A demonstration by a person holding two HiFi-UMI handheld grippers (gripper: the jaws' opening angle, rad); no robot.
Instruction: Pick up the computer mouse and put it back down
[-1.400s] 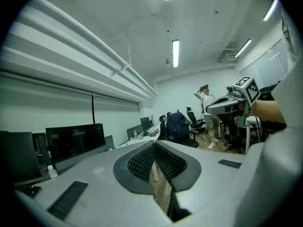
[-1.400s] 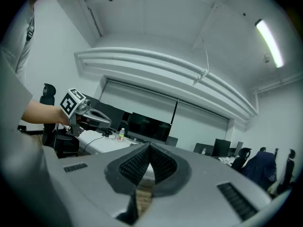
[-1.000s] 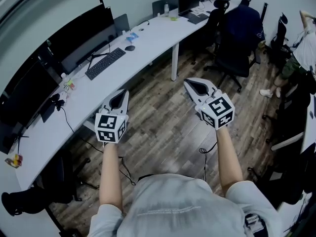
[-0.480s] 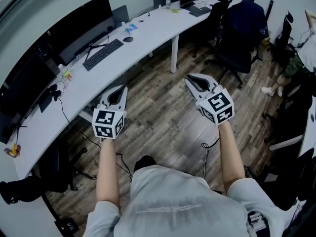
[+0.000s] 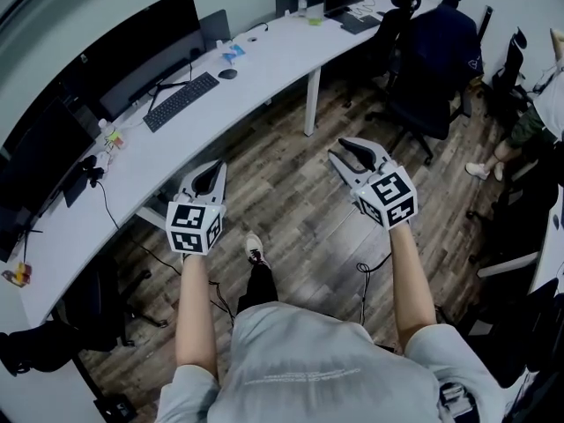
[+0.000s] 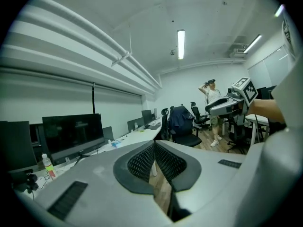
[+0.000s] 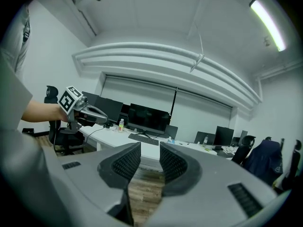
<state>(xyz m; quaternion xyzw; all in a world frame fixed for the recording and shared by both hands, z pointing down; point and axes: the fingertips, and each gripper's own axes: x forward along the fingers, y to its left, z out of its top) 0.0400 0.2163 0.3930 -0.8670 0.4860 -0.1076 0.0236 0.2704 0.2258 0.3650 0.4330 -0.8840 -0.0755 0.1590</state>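
The computer mouse (image 5: 228,73) lies on the long white curved worktop (image 5: 273,55), just beside the far end of a black keyboard (image 5: 181,101) and in front of a row of dark monitors (image 5: 145,47). Neither gripper is close to it. Both are held out over the wooden floor (image 5: 295,210), well apart from the mouse and from each other. The left gripper (image 5: 210,173) hangs near the worktop's front edge, and its own view shows its two ribbed pads meeting at the tips with nothing between them. The right gripper (image 5: 344,152) points toward the worktop's leg; its jaws stand a narrow gap apart, empty, with only floor showing through. A dark office chair (image 5: 432,51) stands beyond the right gripper, and one shoe (image 5: 254,249) of the person shows on the floor between the two arms.
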